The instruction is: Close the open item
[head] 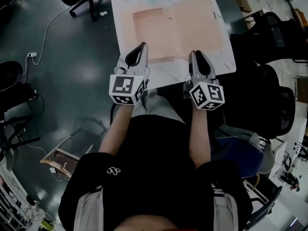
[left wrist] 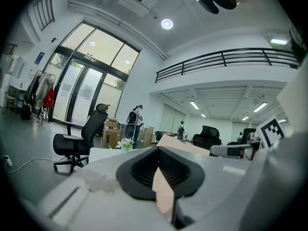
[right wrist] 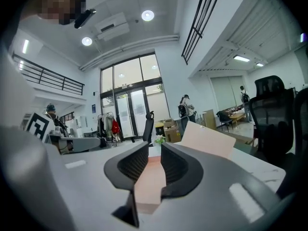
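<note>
Both grippers are held level at the near edge of the table (head: 114, 4). The left gripper (head: 140, 48) is seen with its jaw tips together and nothing caught between them. The right gripper (head: 197, 55) is seen with its jaws apart, and only pink board shows through the gap. Straight ahead of both, the open pink case (head: 175, 30) is spread on the table, its long axis running left to right. Its recessed half (head: 149, 30) lies before the left gripper. Its lid flap (head: 204, 25), seen slightly raised in the right gripper view, lies before the right gripper, which is judged nearer for folding it leftward.
</note>
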